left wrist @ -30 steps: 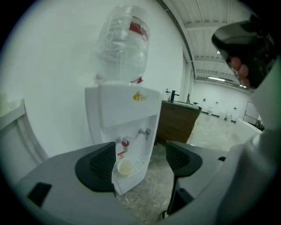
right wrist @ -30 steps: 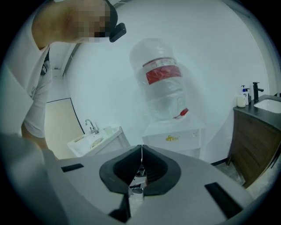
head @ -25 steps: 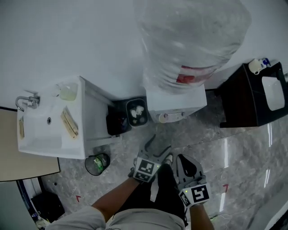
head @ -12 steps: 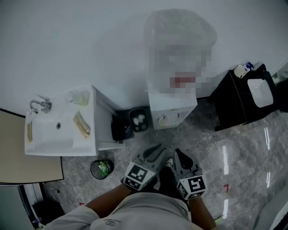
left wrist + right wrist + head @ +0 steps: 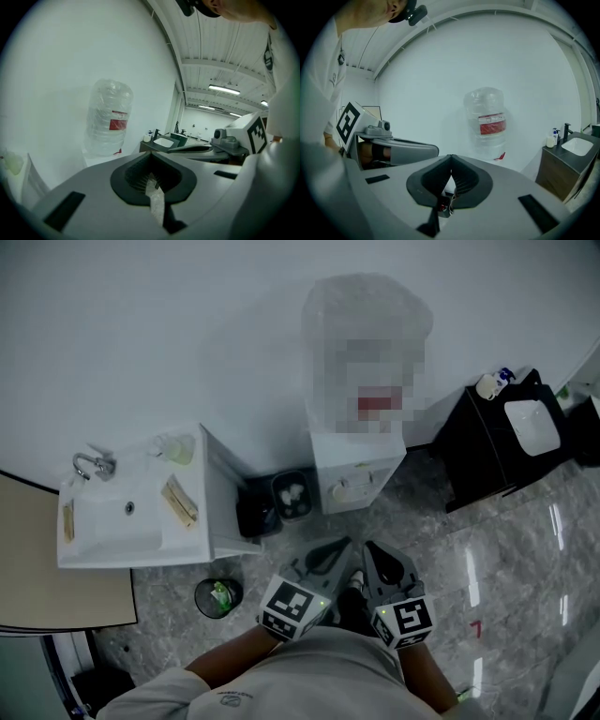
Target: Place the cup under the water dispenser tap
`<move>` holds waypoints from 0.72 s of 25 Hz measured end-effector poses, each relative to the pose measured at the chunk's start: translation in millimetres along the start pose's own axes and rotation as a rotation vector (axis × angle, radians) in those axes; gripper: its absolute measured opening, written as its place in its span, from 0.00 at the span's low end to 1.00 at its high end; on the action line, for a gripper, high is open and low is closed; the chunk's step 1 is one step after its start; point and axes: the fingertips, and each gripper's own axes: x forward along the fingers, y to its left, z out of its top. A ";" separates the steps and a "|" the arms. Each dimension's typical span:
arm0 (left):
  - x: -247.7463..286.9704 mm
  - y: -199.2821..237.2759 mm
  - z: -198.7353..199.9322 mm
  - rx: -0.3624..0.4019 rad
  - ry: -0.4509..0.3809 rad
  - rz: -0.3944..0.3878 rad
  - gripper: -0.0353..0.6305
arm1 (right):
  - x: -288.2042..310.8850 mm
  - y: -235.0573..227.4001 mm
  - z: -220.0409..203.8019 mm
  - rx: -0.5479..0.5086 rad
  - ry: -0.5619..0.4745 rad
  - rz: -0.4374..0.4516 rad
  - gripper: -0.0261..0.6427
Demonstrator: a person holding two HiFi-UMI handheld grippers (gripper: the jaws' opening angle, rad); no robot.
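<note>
Evidently pre-grasp: left gripper [image 5: 336, 551] just closed on nothing, right gripper [image 5: 372, 557] shut, empty too. Next: locate cup, open jaws, grasp it, carry under water dispenser [image 5: 359, 463] tap.

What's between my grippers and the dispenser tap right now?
Nothing visible. Only bare floor lies between the tap and the left gripper, jaws just closed empty, or the right gripper. The bin stands left of the tap.
</note>
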 end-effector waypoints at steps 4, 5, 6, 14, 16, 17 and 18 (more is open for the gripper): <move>-4.0 -2.8 3.3 0.011 -0.018 -0.001 0.06 | 0.1 5.9 6.1 -0.017 -0.007 0.002 0.06; -5.0 -2.6 4.2 0.010 -0.020 0.001 0.06 | -0.3 5.8 7.6 -0.020 -0.008 0.001 0.06; -5.8 -2.2 4.8 0.009 -0.021 0.003 0.06 | -0.8 5.7 8.7 -0.024 -0.009 -0.001 0.06; -8.1 -1.8 8.8 0.011 -0.030 0.004 0.06 | -2.3 7.8 11.5 -0.039 -0.011 -0.008 0.06; -8.2 -1.2 8.2 0.013 -0.029 0.004 0.06 | -2.1 7.7 12.5 -0.040 -0.013 -0.010 0.06; -8.5 -0.7 8.4 0.013 -0.030 0.005 0.06 | -2.0 7.5 13.0 -0.041 -0.013 -0.011 0.06; -8.7 -0.2 8.8 0.013 -0.030 0.005 0.06 | -2.0 7.0 13.1 -0.042 -0.012 -0.013 0.06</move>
